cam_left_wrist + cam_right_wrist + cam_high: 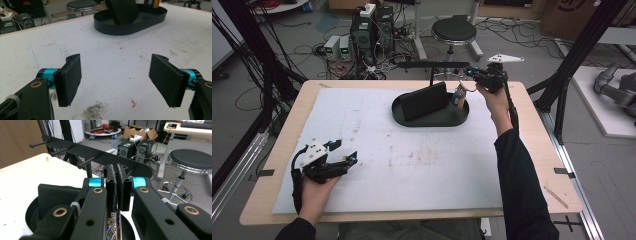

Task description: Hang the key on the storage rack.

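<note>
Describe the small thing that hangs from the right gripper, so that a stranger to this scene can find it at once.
Start at the black oval tray at the far side of the white table mat. Above its right end the right gripper is shut on a thin ring, and a small keychain dangles below it. It is the one colourful, hanging thing there, beside the black slab leaning in the tray.

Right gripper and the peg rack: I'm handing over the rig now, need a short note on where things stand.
Right gripper: jaws shut on the thin ring of the key bunch, which hangs above the right end of the black tray.
Left gripper: jaws open, holding nothing, low over the white mat at the near left.
Peg rack: stands just behind the tray, with bare pegs facing the right gripper.
A black block leans in the tray.
Done: key bunch lifted.
Left: probably hang the ring on a peg, then release. It is not yet on one.
</note>
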Available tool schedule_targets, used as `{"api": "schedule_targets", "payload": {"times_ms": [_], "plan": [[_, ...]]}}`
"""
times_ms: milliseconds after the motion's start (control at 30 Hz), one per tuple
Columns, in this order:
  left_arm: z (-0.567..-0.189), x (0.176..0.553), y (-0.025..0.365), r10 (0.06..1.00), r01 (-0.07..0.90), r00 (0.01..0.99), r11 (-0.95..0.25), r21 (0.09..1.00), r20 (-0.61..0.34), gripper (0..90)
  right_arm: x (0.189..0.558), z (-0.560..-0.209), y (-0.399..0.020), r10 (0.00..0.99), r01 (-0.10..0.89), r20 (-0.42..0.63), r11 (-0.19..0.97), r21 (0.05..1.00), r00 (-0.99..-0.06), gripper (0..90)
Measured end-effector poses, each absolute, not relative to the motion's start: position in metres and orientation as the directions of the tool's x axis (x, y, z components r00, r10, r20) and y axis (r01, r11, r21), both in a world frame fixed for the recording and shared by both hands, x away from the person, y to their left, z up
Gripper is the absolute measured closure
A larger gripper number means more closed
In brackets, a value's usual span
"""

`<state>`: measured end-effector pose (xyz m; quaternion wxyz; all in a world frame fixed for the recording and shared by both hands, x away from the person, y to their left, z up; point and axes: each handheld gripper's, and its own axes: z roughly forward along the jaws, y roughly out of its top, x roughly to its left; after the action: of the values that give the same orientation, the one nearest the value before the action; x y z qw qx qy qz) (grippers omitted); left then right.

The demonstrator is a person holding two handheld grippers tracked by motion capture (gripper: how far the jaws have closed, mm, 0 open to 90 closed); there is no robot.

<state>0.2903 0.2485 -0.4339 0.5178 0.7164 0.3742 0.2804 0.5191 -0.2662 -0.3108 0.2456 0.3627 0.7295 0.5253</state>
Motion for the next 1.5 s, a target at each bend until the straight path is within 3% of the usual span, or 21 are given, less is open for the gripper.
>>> {"api": "schedule_targets", "payload": {"times_ms": [867,1500], "plan": [[-0.436,0.29,0.251,0.829,0.254,0.56,-0.184,0.95,0.011,26.3,0.53,-0.322,-0.269,0.806,0.278,0.019,0.182,0.943,-0.592,86.9],[-0.436,0.289,0.25,0.826,0.25,0.563,-0.182,0.951,0.01,26.3,0.527,-0.321,-0.272,0.895,0.324,-0.035,0.198,0.925,-0.445,77.1]]}}
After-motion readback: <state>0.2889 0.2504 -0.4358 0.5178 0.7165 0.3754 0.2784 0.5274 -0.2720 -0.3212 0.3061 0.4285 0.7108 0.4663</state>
